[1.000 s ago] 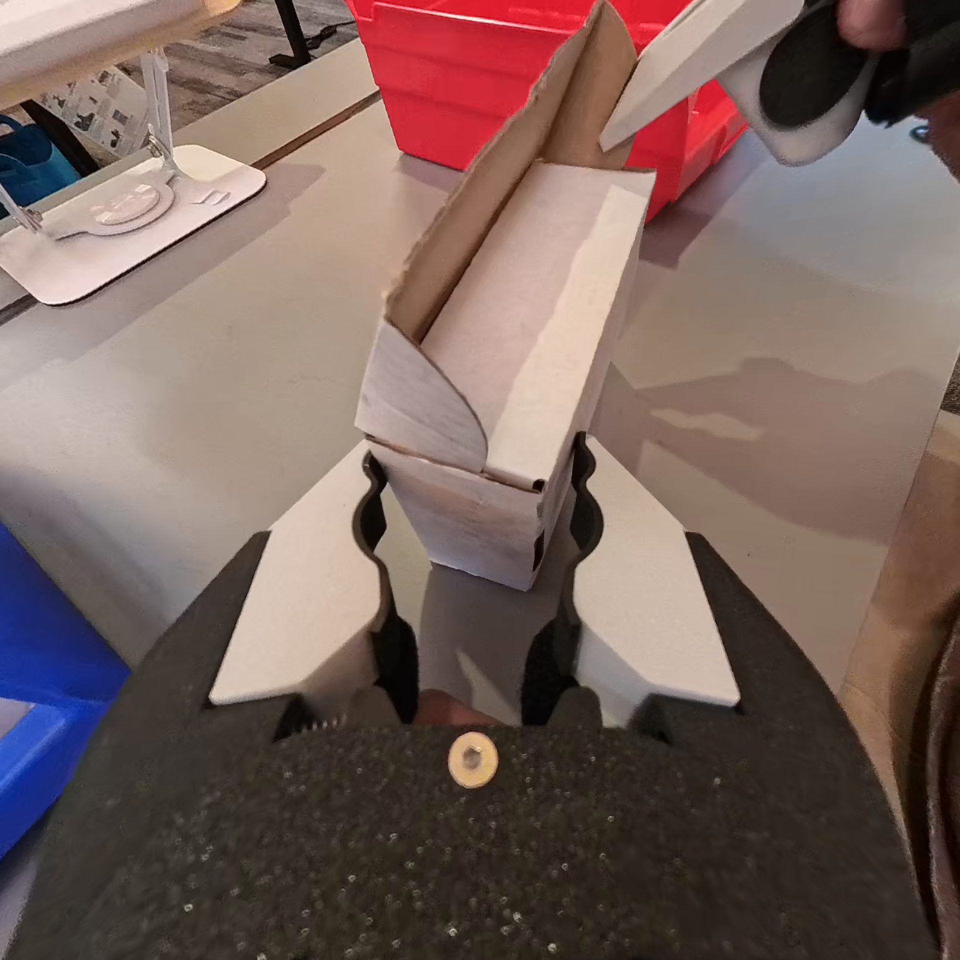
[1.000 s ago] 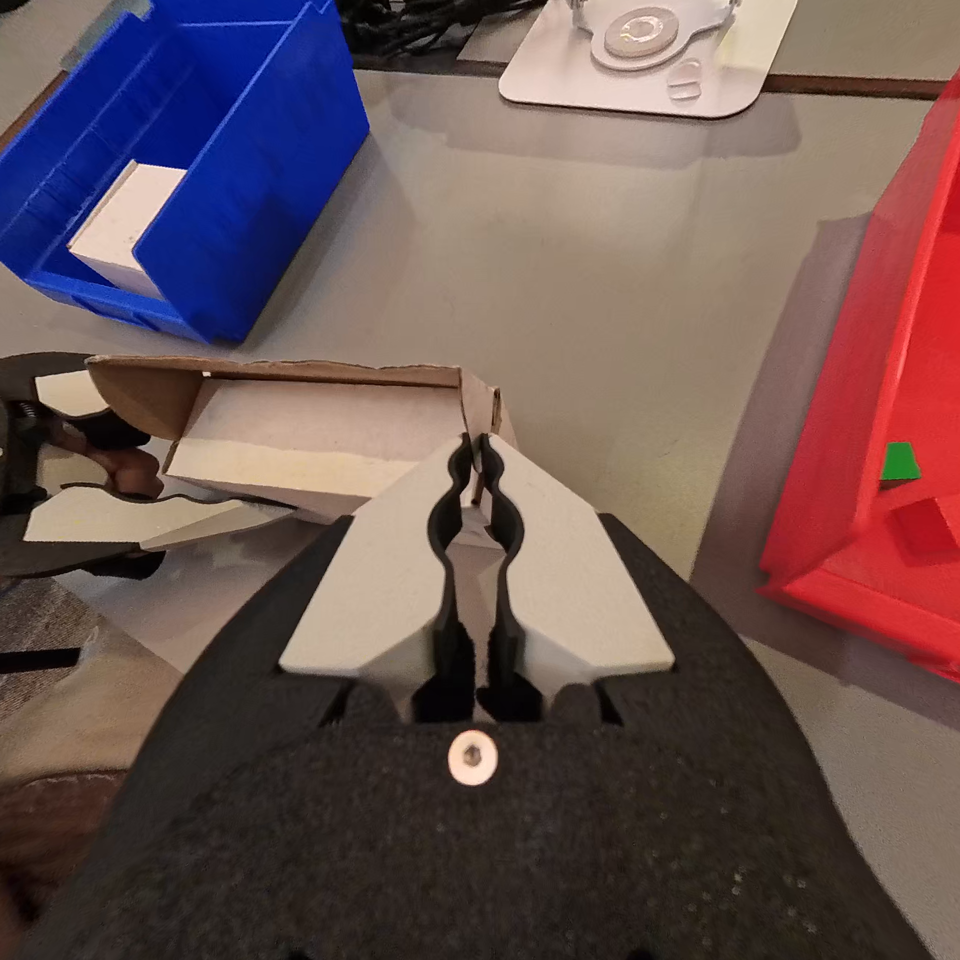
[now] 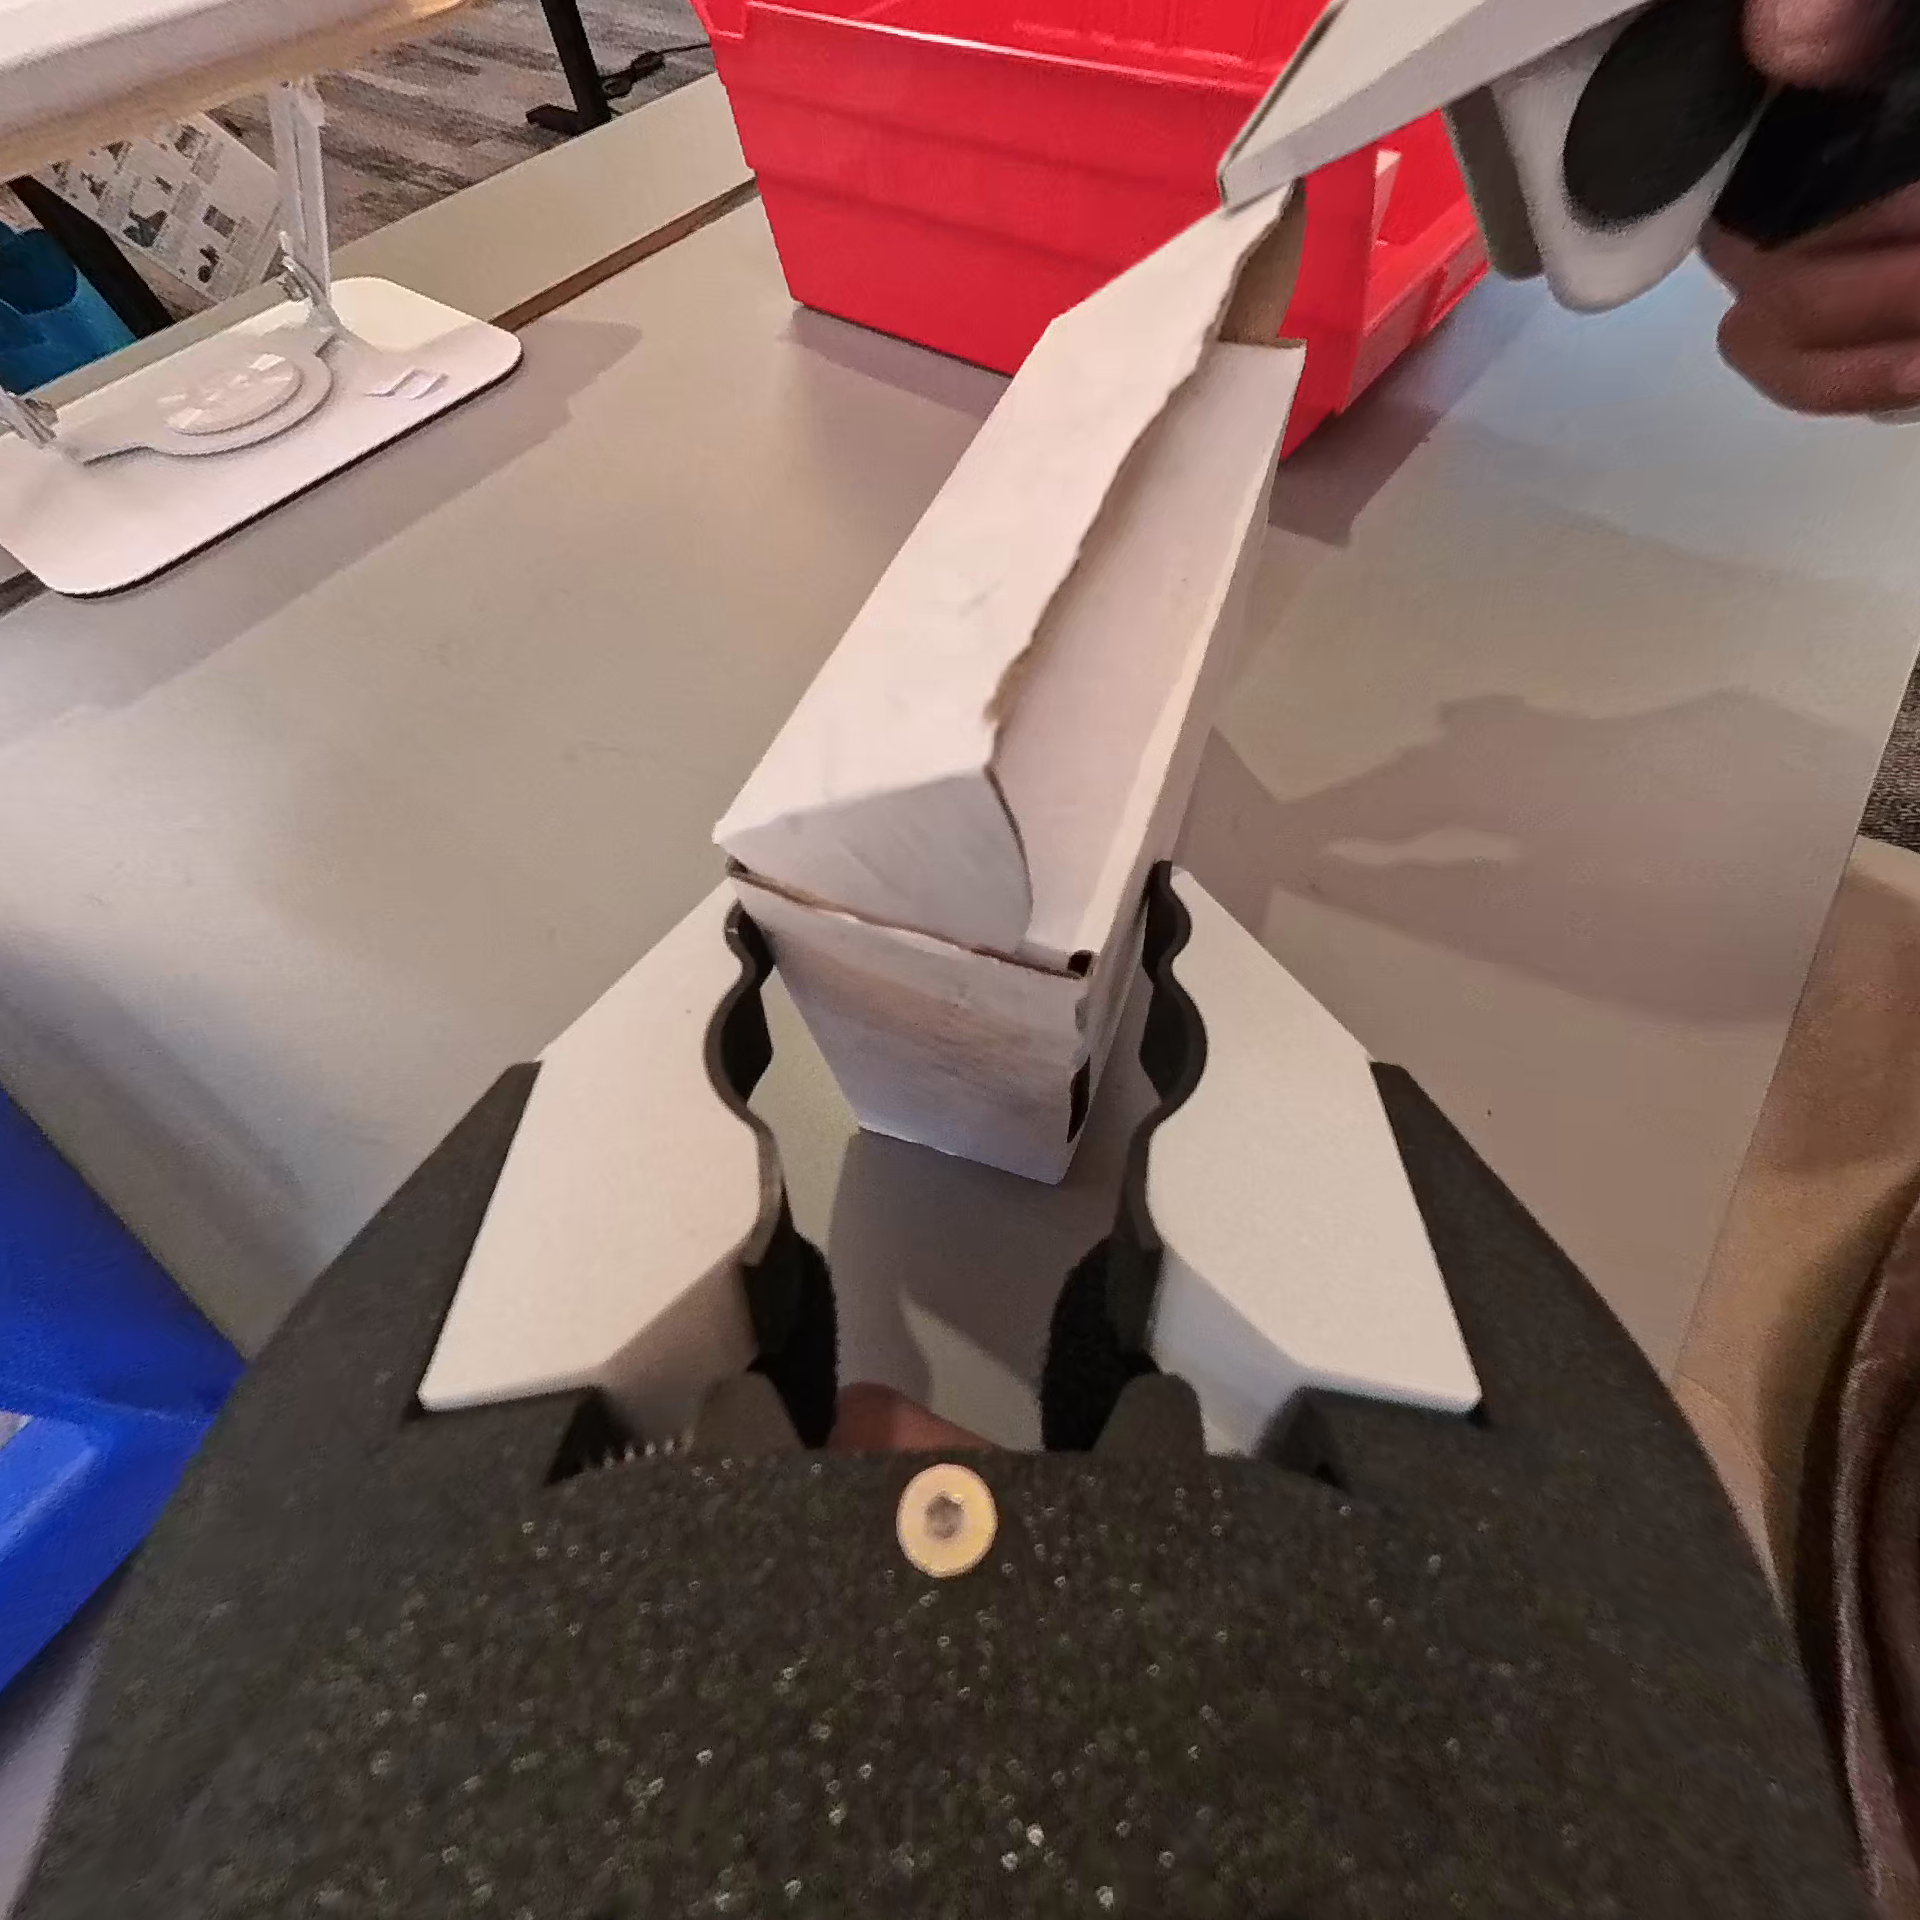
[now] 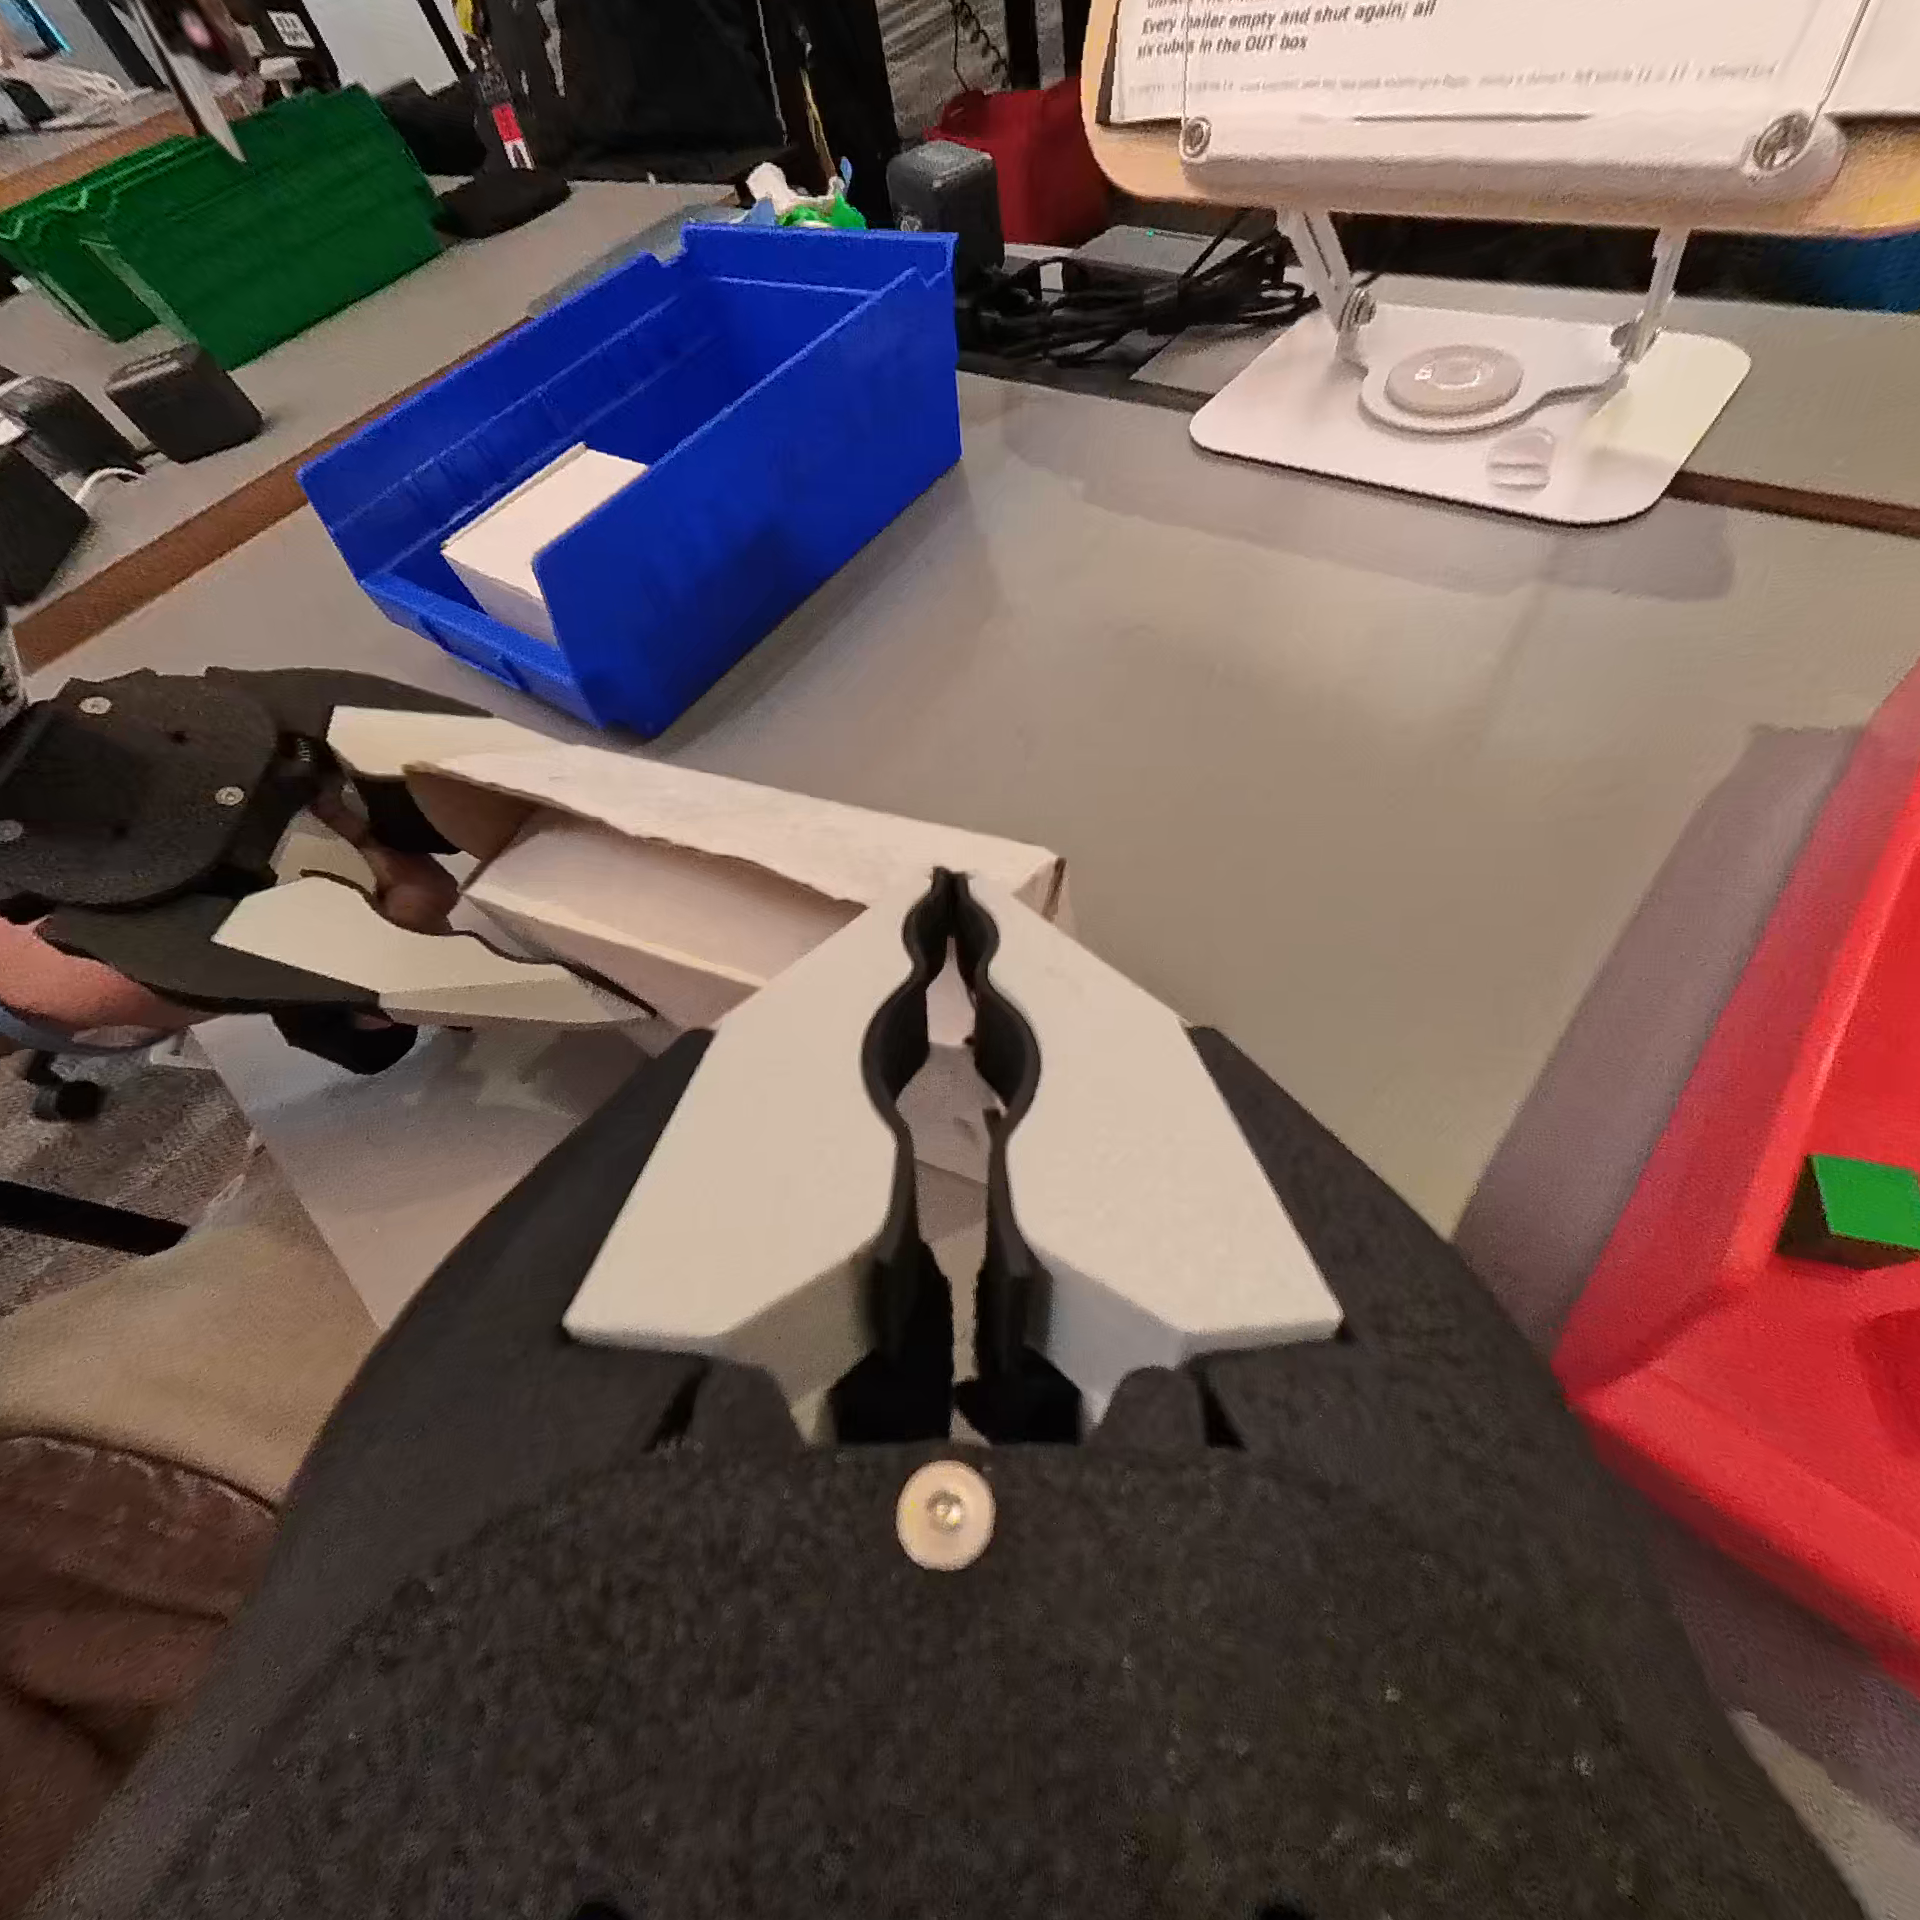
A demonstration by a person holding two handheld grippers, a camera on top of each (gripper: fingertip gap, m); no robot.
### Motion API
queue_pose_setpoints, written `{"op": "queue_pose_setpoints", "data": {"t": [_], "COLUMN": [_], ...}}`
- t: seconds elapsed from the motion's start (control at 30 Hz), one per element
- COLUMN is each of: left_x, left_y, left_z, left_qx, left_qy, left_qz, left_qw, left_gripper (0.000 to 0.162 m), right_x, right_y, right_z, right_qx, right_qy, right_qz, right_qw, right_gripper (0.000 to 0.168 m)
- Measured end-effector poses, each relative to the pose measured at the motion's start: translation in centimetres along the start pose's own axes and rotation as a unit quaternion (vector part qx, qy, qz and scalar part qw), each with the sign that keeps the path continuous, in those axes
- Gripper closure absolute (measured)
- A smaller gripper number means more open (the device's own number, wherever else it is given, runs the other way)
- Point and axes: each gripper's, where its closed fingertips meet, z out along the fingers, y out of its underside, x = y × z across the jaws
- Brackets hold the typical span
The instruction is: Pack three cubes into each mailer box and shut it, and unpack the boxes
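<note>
Mailer box (image 3: 997, 665): light, thin cardboard, dents easily. Left gripper (image 3: 951, 997) clamps its end; right gripper (image 4: 951, 894) pinches lid edge.

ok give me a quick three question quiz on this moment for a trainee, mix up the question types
1. True or false: the left gripper has its fingers on either side of the near end of the white mailer box.
2. Multiple choice: what lies in the blue bin? A) a green cube B) a white box C) nothing
3. Fill in: the right gripper is pinching the box's ____.

Key:
1. True; the box rests on the grey table, held at that end.
2. B; the green cube sits in the red bin instead.
3. Lid flap, at the far end from the left gripper.
</note>
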Motion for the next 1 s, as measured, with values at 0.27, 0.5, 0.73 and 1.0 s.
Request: {"op": "queue_pose_setpoints", "data": {"t": [0.27, 0.5, 0.73, 1.0], "left_x": [0.0, 0.0, 0.0, 0.0], "left_y": [0.0, 0.0, 0.0, -0.1], "left_z": [0.0, 0.0, 0.0, 0.1], "left_qx": [0.001, 0.002, 0.007, 0.011], "left_qy": [0.000, 0.001, 0.002, 0.001], "left_qz": [0.000, -0.001, -0.001, -0.001], "left_qw": [1.000, 1.000, 1.000, 1.000], "left_gripper": [0.093, 0.093, 0.093, 0.093], "right_x": [0.4, 0.7, -3.7, -13.2], "right_y": [0.3, 2.5, 0.2, 1.0], "right_z": [-1.0, -0.3, 0.1, 5.2], "right_qx": [0.021, -0.017, 0.020, -0.009], "right_qy": [0.017, 0.017, -0.036, -0.108], "right_qz": [-0.001, 0.025, 0.004, -0.068], "right_qw": [1.000, 0.999, 0.999, 0.992], "right_gripper": [0.168, 0.168, 0.168, 0.168]}}
